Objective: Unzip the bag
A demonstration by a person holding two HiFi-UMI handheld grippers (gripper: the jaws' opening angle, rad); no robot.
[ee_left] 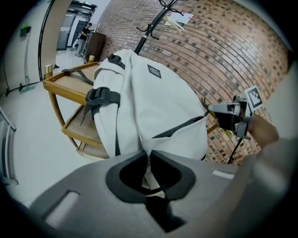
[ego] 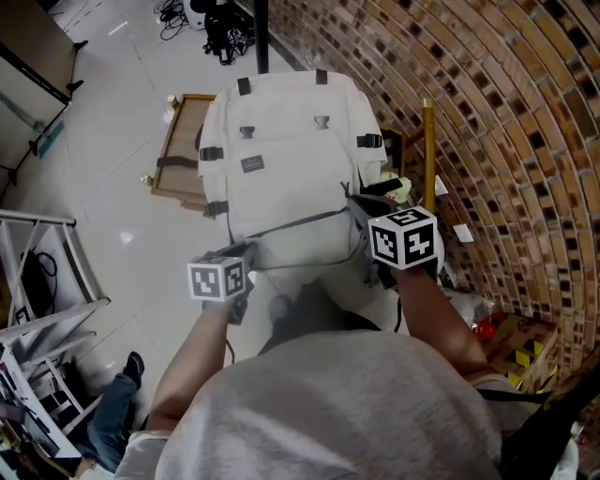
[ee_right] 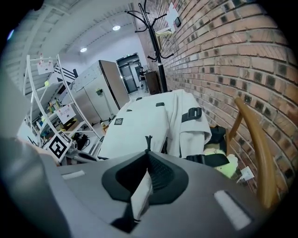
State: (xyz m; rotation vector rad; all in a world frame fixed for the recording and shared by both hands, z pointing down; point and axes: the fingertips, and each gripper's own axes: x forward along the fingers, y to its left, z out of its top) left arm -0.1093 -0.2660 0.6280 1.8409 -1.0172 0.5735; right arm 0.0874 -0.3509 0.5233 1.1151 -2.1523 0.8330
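Observation:
A white backpack (ego: 281, 159) with black buckles lies on a wooden stand, its dark zip line (ego: 300, 225) running across the near end. My left gripper (ego: 246, 253) is at the bag's near left corner, shut on a fold of its white fabric (ee_left: 150, 176); in the left gripper view the bag (ee_left: 153, 102) fills the middle. My right gripper (ego: 356, 202) is at the right end of the zip, shut on the white zipper pull (ee_right: 142, 193), with a black cord tip (ee_right: 148, 140) poking out past the jaws. The right gripper (ee_left: 219, 109) also shows at the bag's right side.
The wooden stand (ego: 183, 141) carries the bag beside a brick wall (ego: 506, 122). A yellow wooden pole (ego: 429, 150) rises at the right. A black coat rack (ee_right: 156, 28) stands behind. A white wire rack (ego: 37, 281) is at left. Cables (ego: 220, 28) lie on the floor.

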